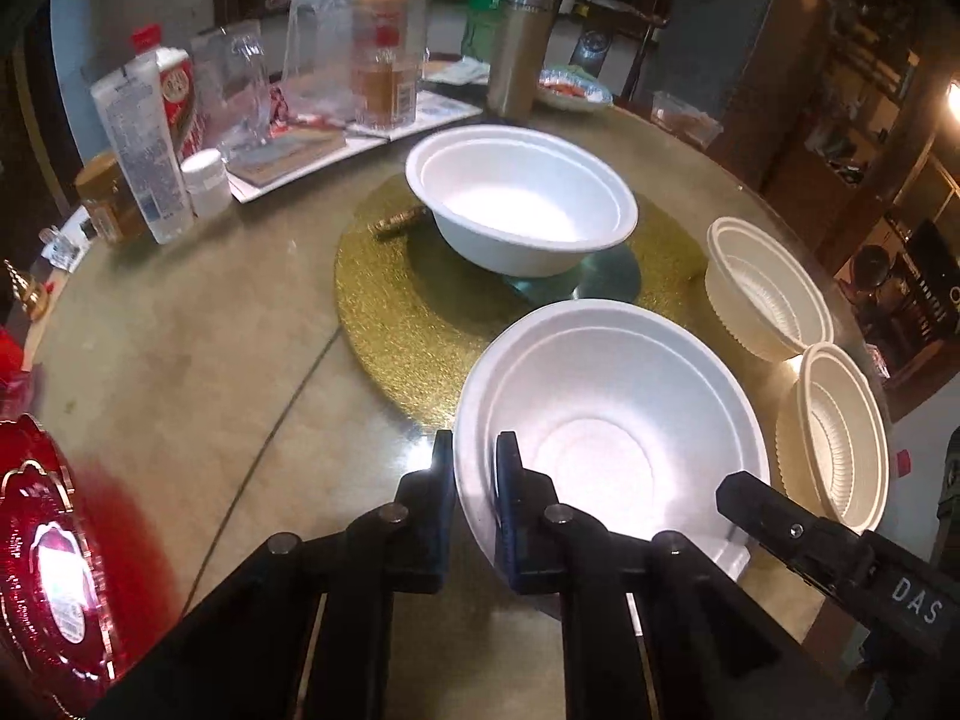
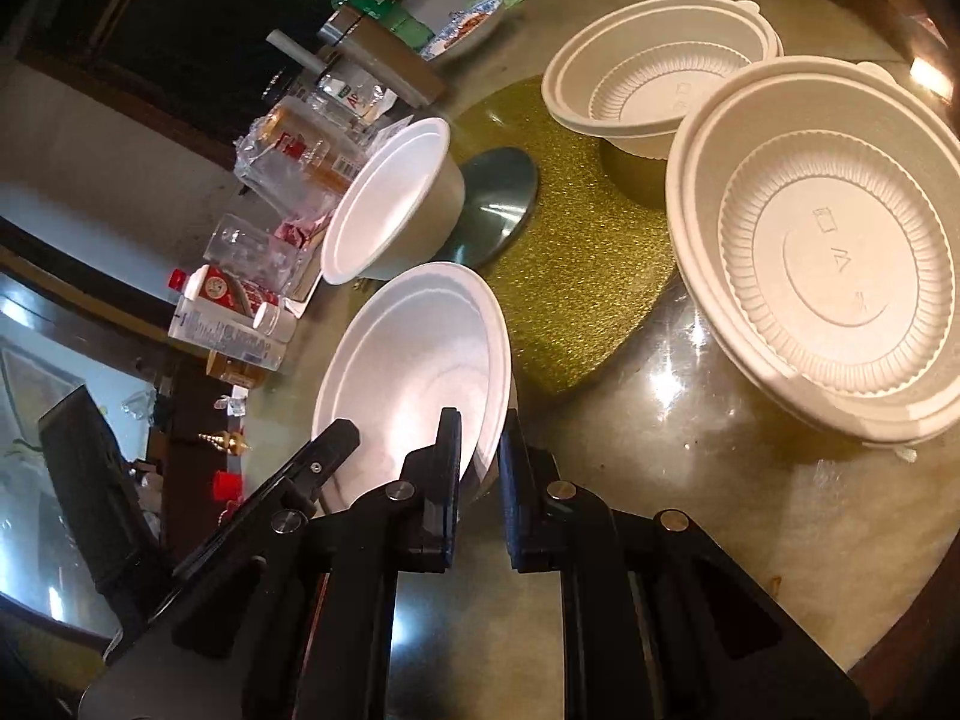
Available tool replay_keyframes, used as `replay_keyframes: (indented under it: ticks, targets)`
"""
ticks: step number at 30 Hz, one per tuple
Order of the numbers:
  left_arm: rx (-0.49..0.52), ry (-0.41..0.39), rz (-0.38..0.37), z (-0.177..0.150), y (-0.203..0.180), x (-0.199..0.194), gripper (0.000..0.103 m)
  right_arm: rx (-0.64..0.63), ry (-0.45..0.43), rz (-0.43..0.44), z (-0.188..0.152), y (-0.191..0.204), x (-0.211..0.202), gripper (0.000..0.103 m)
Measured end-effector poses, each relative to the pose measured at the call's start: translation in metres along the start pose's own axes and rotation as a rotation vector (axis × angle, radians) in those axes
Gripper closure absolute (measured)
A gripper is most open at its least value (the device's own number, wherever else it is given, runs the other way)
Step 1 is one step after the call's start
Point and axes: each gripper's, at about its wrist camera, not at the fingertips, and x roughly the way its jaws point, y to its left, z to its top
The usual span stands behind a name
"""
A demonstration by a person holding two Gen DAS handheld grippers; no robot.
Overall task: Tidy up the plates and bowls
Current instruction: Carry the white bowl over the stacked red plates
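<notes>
**Both tools on one foam bowl**

The near white foam bowl (image 1: 612,420) sits tilted at the gold mat's (image 1: 408,312) edge — left tool (image 1: 474,480) clamps its left rim, right tool (image 2: 480,468) pinches the opposite rim. A second foam bowl (image 1: 522,204) rests mid-mat; two ribbed bowls (image 2: 828,252) stand beside on the counter (image 1: 180,360).

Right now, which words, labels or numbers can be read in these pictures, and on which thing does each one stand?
"DAS": white letters on the right tool's black body, in the left wrist view.
White tube: print too blurred to read.
Red-and-white box: label too blurred.
Amber bottle: red label blurred.
Ribbed bowl: embossed marks on its bottom, not legible.
</notes>
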Motion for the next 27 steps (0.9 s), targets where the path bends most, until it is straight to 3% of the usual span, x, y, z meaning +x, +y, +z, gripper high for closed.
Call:
replay_keyframes:
  ticks: [14, 27]
  targets:
    - [-0.025, -0.116, 0.041, -0.02, 0.032, -0.051, 0.092, -0.111, -0.004, 0.076, -0.028, 0.042, -0.012, 0.091]
    - [-0.12, -0.232, 0.117, -0.044, 0.092, -0.105, 0.092, -0.279, 0.021, 0.139, -0.065, 0.114, -0.005, 0.091]
